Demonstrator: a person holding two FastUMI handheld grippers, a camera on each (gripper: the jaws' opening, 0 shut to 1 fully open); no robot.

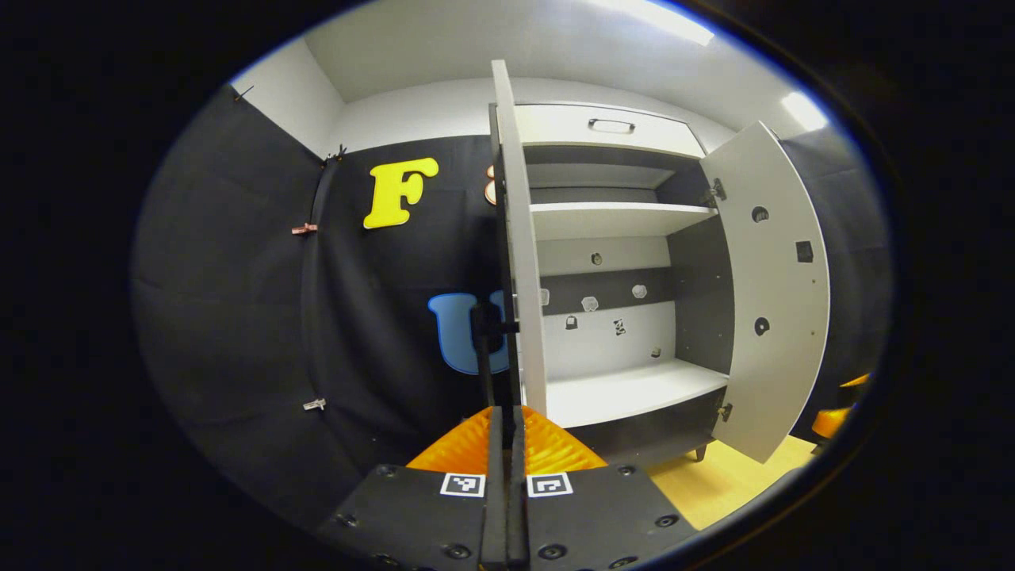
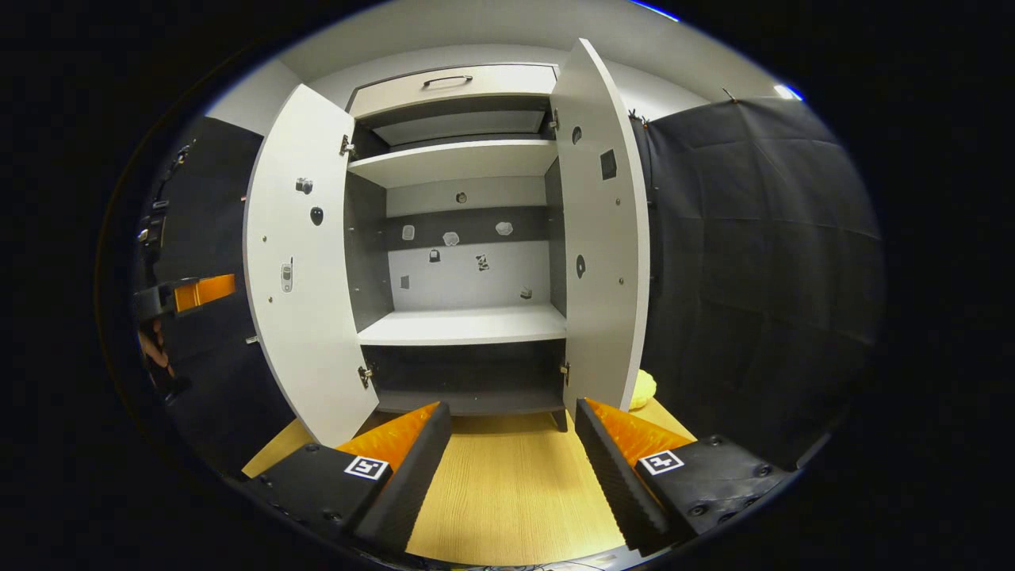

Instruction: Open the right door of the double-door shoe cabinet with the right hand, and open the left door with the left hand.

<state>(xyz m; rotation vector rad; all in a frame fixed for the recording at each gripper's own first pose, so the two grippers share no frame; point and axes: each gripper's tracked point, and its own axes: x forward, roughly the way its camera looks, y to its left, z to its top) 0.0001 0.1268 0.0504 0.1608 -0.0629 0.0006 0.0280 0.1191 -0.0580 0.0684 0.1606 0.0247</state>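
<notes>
Both doors of the shoe cabinet (image 2: 464,238) stand open, showing bare shelves. The left door (image 1: 519,246) is seen edge-on in the left gripper view, where the left gripper (image 1: 505,444) has its fingers pressed together around the door's thin dark handle (image 1: 484,349). The right gripper (image 2: 511,456) hangs free above the wooden floor (image 2: 507,484), fingers spread wide, near the right door (image 2: 603,230).

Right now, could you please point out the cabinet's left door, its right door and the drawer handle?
left door (image 2: 305,262): right gripper view, inner face.
right door (image 2: 603,238): right gripper view, inner face.
drawer handle (image 2: 446,79): right gripper view, middle of the bar.
</notes>
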